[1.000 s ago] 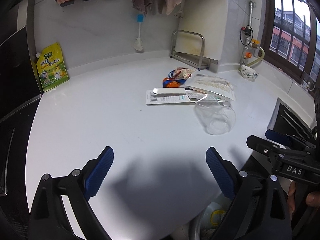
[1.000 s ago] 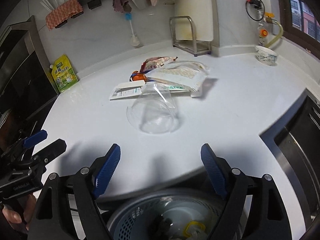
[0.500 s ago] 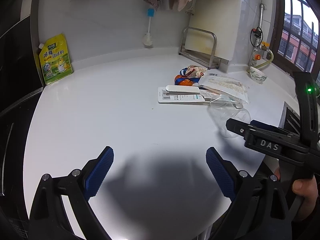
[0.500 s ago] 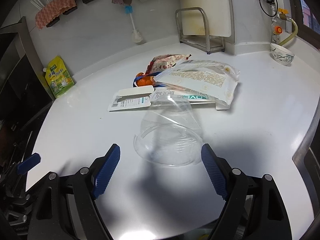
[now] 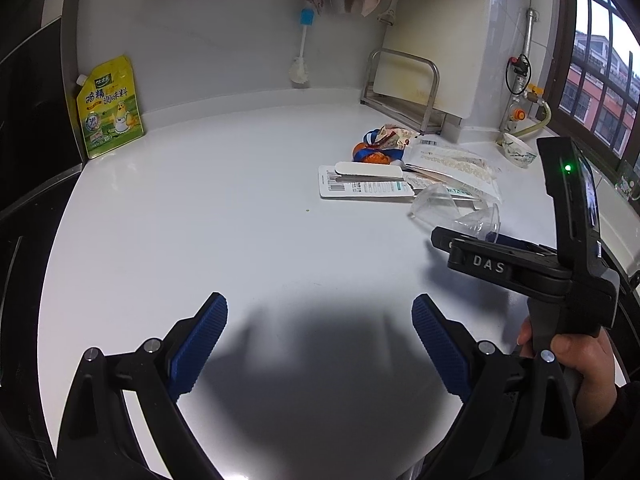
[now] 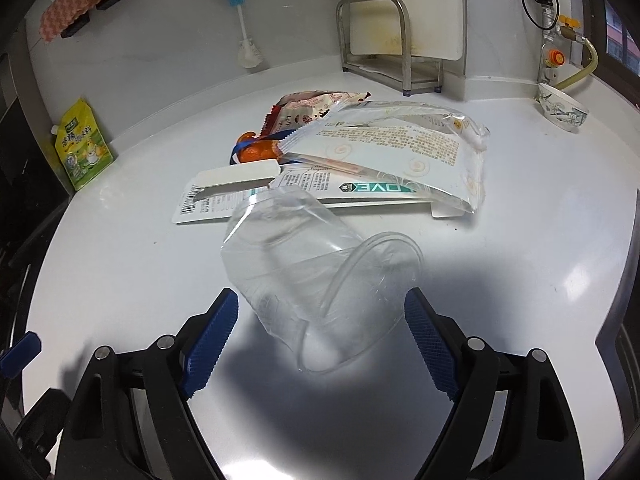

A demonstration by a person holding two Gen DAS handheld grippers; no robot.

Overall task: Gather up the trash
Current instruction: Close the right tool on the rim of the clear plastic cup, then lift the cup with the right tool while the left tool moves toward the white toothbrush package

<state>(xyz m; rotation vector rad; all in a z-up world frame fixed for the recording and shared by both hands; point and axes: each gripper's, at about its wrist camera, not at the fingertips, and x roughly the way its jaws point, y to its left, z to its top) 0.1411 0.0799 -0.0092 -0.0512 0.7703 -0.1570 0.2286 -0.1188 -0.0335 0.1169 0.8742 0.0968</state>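
Since a second ago your right hand-held gripper (image 6: 320, 332) has closed in on the clear plastic cup (image 6: 316, 276), which lies on its side on the white counter (image 6: 520, 260) with its rim toward you; the jaws stand wide, bracketing it without touching, probably to clamp its flattened body. Your left hand-held gripper (image 5: 320, 340) hangs wide over bare counter, empty. Beyond the cup, wrappers (image 6: 400, 148) and a card (image 6: 224, 196) overlap in a loose pile near the tiled wall.

1. The left tool (image 5: 320, 332) fills the lower frame, tilted downward, its blue pads spread wide.
2. The right tool (image 6: 322, 330) likewise gapes wide.
3. A hand (image 5: 576, 364) at lower right grips its handle.
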